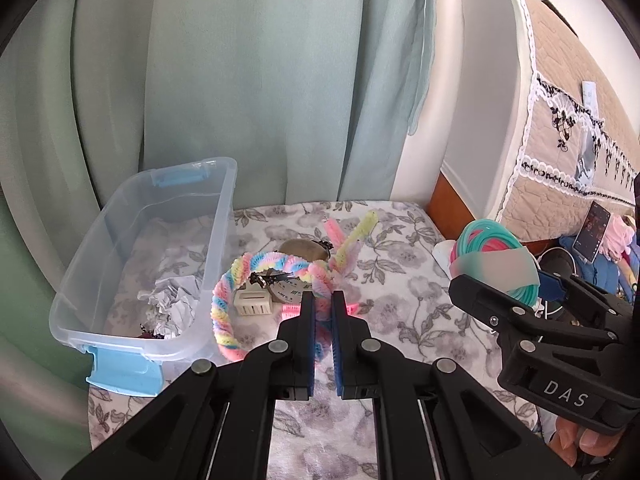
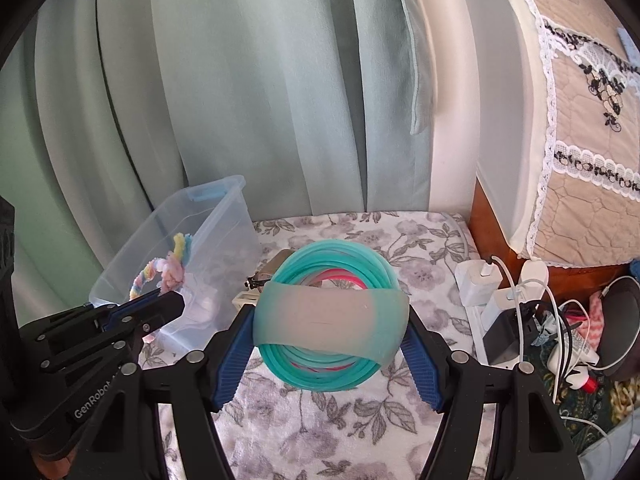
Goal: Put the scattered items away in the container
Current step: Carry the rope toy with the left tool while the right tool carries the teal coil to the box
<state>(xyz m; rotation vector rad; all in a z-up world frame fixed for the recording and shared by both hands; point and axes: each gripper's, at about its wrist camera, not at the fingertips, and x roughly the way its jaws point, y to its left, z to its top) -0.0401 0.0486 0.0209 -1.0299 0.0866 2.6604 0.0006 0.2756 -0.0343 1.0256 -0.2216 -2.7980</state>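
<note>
A clear plastic bin [image 1: 224, 216] with blue latches stands at the left of the floral cloth and holds crumpled paper [image 1: 170, 304]. My left gripper [image 1: 323, 304] is shut on a pastel braided pipe-cleaner ring [image 1: 228, 308]; it also shows in the right wrist view [image 2: 160, 276], beside the bin [image 2: 216, 216]. Inside the ring lie a small cream box [image 1: 254, 303] and a watch face [image 1: 290, 290]. My right gripper [image 2: 332, 320] is shut on a bundle of teal and pink rings with a wide band [image 2: 332, 316], held above the cloth; the bundle also shows in the left wrist view [image 1: 494, 256].
Loose pink and yellow pipe cleaners [image 1: 352, 240] and a brown round object [image 1: 302, 250] lie behind the ring. Chargers and cables [image 2: 516, 300] crowd the right edge. Green curtains [image 1: 240, 80] hang behind. A padded headboard [image 1: 568, 140] stands at right.
</note>
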